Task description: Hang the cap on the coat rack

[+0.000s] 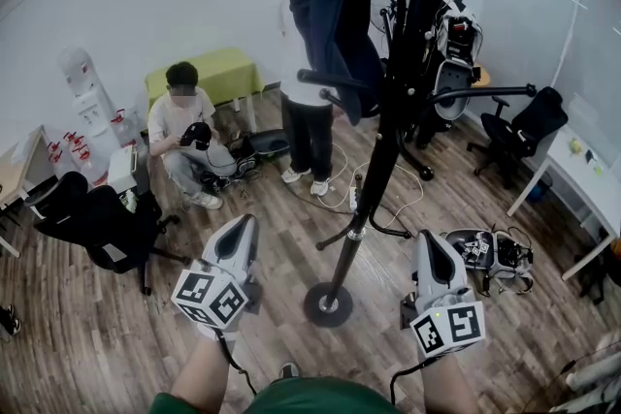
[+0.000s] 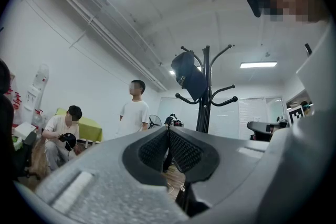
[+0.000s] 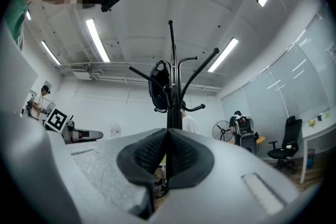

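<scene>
Head view showed the cap (image 1: 335,15) at eleven o'clock on the coat rack (image 1: 384,148); left hand-held gripper (image 1: 243,224) and right hand-held gripper (image 1: 428,241) were pressed together.

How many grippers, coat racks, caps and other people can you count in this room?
grippers: 2 (left gripper and right gripper, both shut with nothing in them)
coat rack: 1
cap, dark, hanging on the rack: 1
other people: 2 (standing person, crouching person)
total: 6
</scene>
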Demonstrator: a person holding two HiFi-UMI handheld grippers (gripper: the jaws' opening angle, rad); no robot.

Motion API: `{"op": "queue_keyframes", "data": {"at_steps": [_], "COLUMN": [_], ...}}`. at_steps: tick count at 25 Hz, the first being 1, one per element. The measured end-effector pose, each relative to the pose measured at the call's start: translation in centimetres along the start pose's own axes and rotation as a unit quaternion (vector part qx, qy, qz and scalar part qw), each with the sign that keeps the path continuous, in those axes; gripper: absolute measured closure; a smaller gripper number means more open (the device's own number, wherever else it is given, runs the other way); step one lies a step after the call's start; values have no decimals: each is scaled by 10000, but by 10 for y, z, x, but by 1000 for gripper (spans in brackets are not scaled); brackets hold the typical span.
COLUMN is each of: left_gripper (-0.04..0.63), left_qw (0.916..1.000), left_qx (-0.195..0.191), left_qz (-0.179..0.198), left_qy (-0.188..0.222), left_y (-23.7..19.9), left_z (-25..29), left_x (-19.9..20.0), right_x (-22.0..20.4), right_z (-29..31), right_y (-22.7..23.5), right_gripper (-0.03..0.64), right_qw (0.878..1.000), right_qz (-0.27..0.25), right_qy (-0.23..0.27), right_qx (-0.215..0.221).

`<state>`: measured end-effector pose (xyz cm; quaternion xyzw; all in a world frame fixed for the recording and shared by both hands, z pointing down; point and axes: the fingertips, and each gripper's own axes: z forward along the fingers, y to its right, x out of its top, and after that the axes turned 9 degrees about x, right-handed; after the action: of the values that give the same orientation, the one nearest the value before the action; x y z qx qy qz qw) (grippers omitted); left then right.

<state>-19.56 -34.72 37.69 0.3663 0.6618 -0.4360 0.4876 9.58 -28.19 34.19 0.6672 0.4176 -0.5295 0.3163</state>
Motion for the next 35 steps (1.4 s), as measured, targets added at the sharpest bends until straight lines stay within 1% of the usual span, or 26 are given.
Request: {"op": "queue_keyframes", "data": {"at_steps": [9,13,18,21,24,35], "left_gripper": [580,580,580,580,580,580], "left_qw": [10000,10000,10000,10000,9999,9996], "left_qx": [-24,-57,-81,-86,-131,-239], "left_qz": [-34,18,21,18,38,131], "left_qy": [21,27,18,-30,-79,57], "left_y": [2,4,6,7,11,22], "left_z": [1,1,1,1,2,3], "left_x": [0,2,1,-3,-5,10], "right_x": [0,4,11,14,14,20], "right_z": [0,0,-1,-4,-5,-10], "right_y": [0,-1,-8,-8,-5,-4], "right_gripper": [614,614,614,614,614,614], "right_qw": [10000,9999,9995,9992,9993,9992], "right_qz": [-1,22,-203,-299,-282,-300], "right_qy": [7,112,215,255,240,263], "right_qx": [-4,34,145,94,51,80]}}
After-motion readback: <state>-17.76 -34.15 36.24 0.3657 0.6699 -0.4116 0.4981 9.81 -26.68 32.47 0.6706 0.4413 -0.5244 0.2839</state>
